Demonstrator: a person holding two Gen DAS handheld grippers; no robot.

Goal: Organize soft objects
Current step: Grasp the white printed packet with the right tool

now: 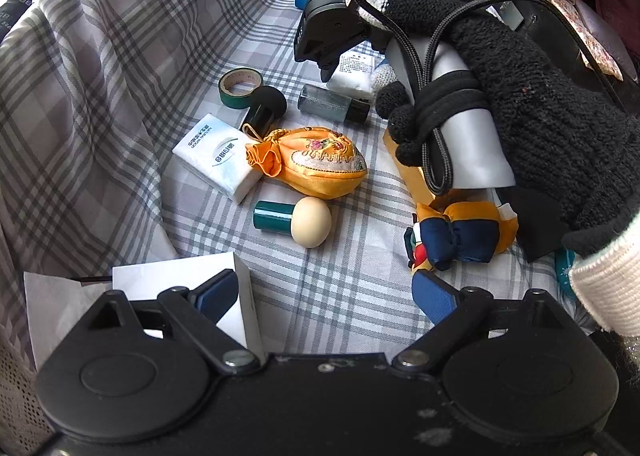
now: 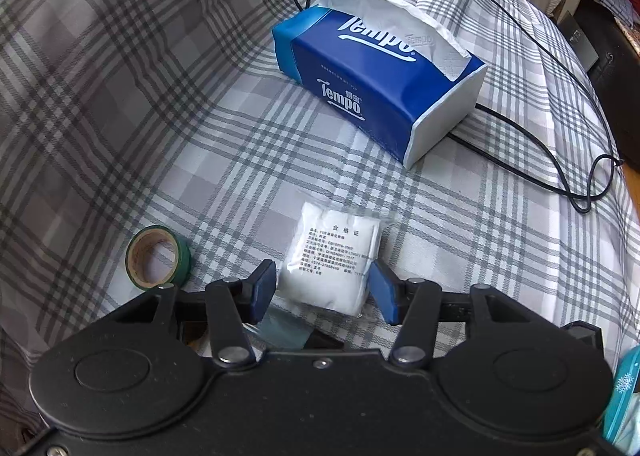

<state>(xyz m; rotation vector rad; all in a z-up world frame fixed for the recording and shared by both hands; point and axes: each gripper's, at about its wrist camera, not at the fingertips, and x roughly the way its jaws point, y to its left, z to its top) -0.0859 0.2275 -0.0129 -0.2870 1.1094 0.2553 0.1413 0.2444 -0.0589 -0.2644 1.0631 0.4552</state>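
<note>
Blue pads of the left gripper (image 1: 326, 296) stand wide apart and released, with only the checked cloth (image 1: 340, 288) between them. The landmark is the orange pouch (image 1: 320, 164), which lies in the middle of the cloth. On the near side of the pouch, almost touching it, lies a puff (image 1: 292, 220) with a green handle. To the right of the pouch and nearer lies a navy and orange bow (image 1: 460, 232), partly under the gloved right hand (image 1: 540, 116). Against the left side of the pouch rests a white tissue pack (image 1: 216, 160). Beyond the pouch are a green tape (image 1: 240, 88), a black cap (image 1: 266, 108) and a grey bottle (image 1: 332, 102), near each other.

Further beyond the pouch lies a white packet (image 2: 332, 260) flat on the cloth. The right gripper (image 2: 322, 290) points down at it, one pad at each side of the packet. Whether the pads press on it or only stand beside it I cannot tell. The tape is left of the packet. Farthest from the pouch stands a blue tissue box (image 2: 372, 84), one tissue sticking out, and a black cable (image 2: 560, 184) runs around behind it
</note>
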